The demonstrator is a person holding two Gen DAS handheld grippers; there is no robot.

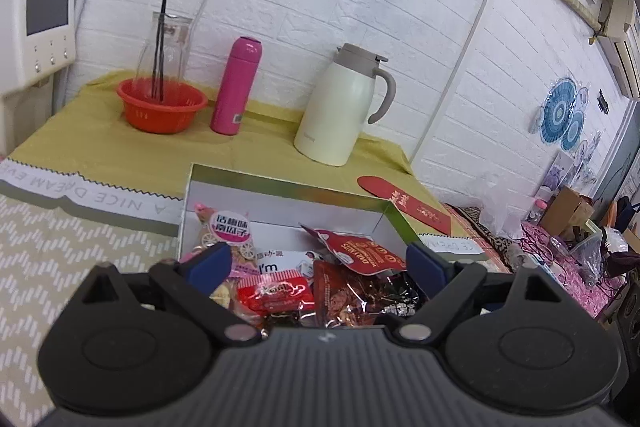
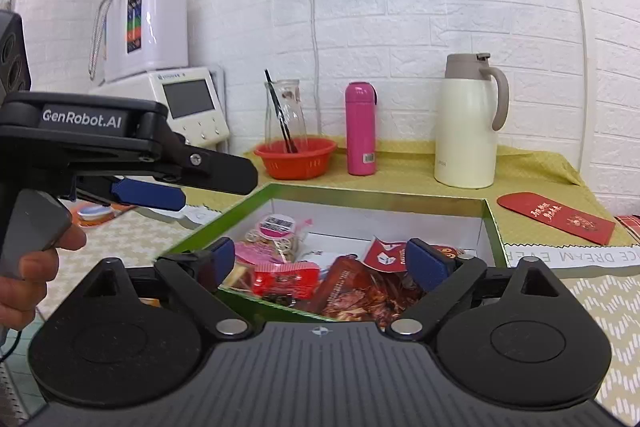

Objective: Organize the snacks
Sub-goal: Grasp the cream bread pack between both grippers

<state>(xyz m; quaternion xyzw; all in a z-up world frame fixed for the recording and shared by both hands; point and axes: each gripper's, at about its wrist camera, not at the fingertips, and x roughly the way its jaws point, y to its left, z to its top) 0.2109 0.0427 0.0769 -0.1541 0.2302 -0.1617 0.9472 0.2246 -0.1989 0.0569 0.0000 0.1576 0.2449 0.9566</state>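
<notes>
- Left wrist view: left gripper (image 1: 318,261), fingers apart, empty, above the snack packets (image 1: 304,279) in the green-rimmed box (image 1: 288,187).
- Right wrist view: right gripper (image 2: 318,259), fingers apart, empty, at the box's near rim.
- Risk: slippery foil packets may slide from a shallow pinch; grippers may collide.

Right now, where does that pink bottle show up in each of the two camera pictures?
Left wrist view: the pink bottle stands upper left of centre, between the orange basket and the cream jug.
Right wrist view: the pink bottle stands just right of centre.
Shared landmark: the cream jug, to the bottle's right in both.
</notes>
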